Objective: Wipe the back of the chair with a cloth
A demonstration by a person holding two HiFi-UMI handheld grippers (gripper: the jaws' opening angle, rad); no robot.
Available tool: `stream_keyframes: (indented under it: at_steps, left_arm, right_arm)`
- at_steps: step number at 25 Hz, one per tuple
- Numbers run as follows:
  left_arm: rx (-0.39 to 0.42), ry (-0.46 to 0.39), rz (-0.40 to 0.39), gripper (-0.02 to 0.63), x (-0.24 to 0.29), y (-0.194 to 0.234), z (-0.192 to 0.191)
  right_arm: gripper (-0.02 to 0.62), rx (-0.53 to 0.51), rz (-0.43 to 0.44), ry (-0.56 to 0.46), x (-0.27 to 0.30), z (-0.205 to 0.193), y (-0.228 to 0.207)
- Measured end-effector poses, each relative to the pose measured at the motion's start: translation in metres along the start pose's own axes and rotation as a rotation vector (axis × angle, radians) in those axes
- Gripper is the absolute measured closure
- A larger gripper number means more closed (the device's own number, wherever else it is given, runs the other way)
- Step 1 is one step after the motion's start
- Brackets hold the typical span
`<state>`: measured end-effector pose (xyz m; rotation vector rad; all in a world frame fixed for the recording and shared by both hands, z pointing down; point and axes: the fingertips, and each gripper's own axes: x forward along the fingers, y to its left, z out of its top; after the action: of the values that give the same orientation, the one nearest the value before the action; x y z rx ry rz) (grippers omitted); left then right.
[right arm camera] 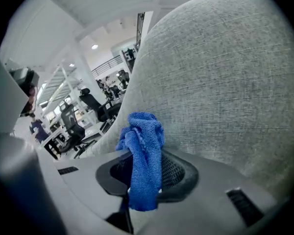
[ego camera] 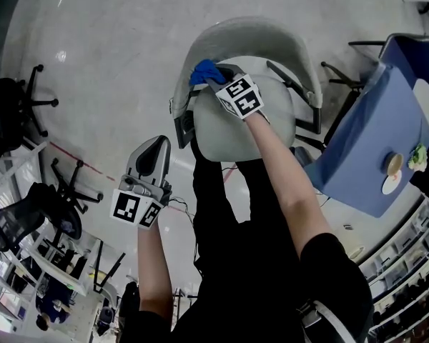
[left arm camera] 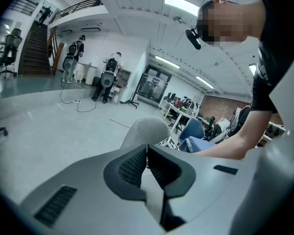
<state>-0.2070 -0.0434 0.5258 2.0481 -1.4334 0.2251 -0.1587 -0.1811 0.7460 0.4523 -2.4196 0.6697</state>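
The blue cloth [ego camera: 205, 71] [right arm camera: 143, 155] is bunched at the left end of the chair back [ego camera: 272, 36] [right arm camera: 220, 82], near its top rim. In the right gripper view its crumpled head lies against the grey woven fabric, and a tail hangs down between the jaws. My right tool [ego camera: 213, 78] [right arm camera: 144, 173] is closed on that cloth, both ribbed pads pinching the folded strip, and the arm reaches forward over the chair seat [ego camera: 247, 131]. The chair is a pale grey shell type, and its back curves round behind the seat. My left tool [ego camera: 156, 147] [left arm camera: 147, 155] is held low and well apart from the chair, out over the glossy grey floor [ego camera: 100, 41]. Its jaws are together with nothing between them, and its view looks across the floor toward the chair back [left arm camera: 146, 130]. To the right of the chair stands a blue bench [ego camera: 372, 141] with a couple of small round items on it that I can't identify. Black office chairs [ego camera: 14, 106] sit off to the left on the floor. In the left gripper view, people [left arm camera: 110, 75] stand far off beside some equipment.
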Motion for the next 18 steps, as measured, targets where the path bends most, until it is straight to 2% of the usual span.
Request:
stream_keyframes:
  at_steps: [4,12,18]
  left_arm:
    - [-0.003,0.009,-0.004,0.575,0.004,0.000,-0.004]
    - [-0.011,0.012,-0.009,0.575,0.007,0.002,-0.006]
    - [-0.006,0.016,-0.014,0.575,0.010,0.002,-0.007]
  right_arm:
    - [0.483,-0.100,0.074,0.057,0.010,-0.010,0.028]
    - [0.483,-0.182,0.188,0.177,0.030,-0.046,0.065]
    - [0.483,-0.193,0.233,0.235,0.037,-0.063,0.077]
